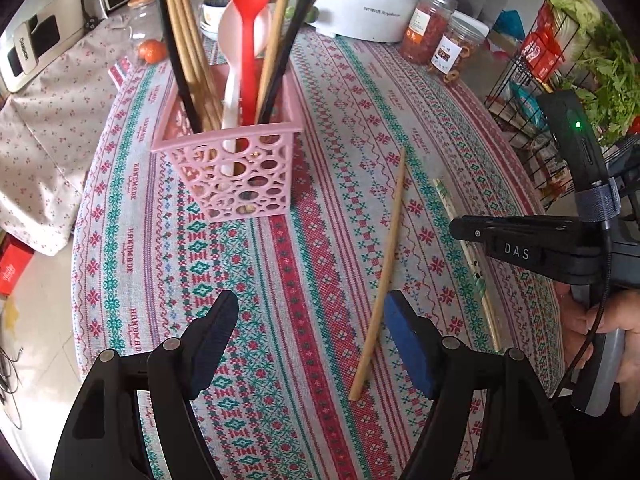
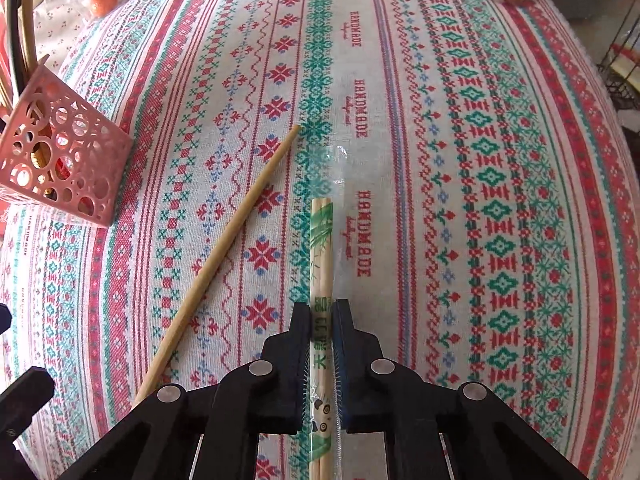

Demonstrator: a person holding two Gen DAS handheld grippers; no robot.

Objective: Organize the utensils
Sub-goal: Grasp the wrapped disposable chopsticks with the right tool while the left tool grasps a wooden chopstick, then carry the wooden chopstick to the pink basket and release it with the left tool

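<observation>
Right gripper (image 2: 321, 312) is clamped on a wrapped pair of chopsticks (image 2: 321, 248), pads pressing both sides of the clear printed sleeve; pair lies flat on the patterned tablecloth (image 2: 500, 120), running straight away from the cam, w/ the empty end of the wrapper sticking out past the tips. Left gripper (image 1: 308, 320) has jaws wide apart, nothing btwn the pads, hovering over the cloth just beside a single bare wooden chopstick (image 1: 384, 264) that lies diagonally on the table; its near end passes close by the blue pad of the rt-hand finger (image 1: 404, 340), can't tell if touching. Loose stick & wrapped pair lie near each other, angled apart. Pink cutout basket (image 1: 236, 172) stands upright further back, left of the sticks, holding a red spoon (image 1: 250, 20), a white spoon (image 1: 232, 92), plus several wooden & black chopsticks. Person's hand (image 1: 612, 332) grips the right tool's handle at the edge of left cam view.
</observation>
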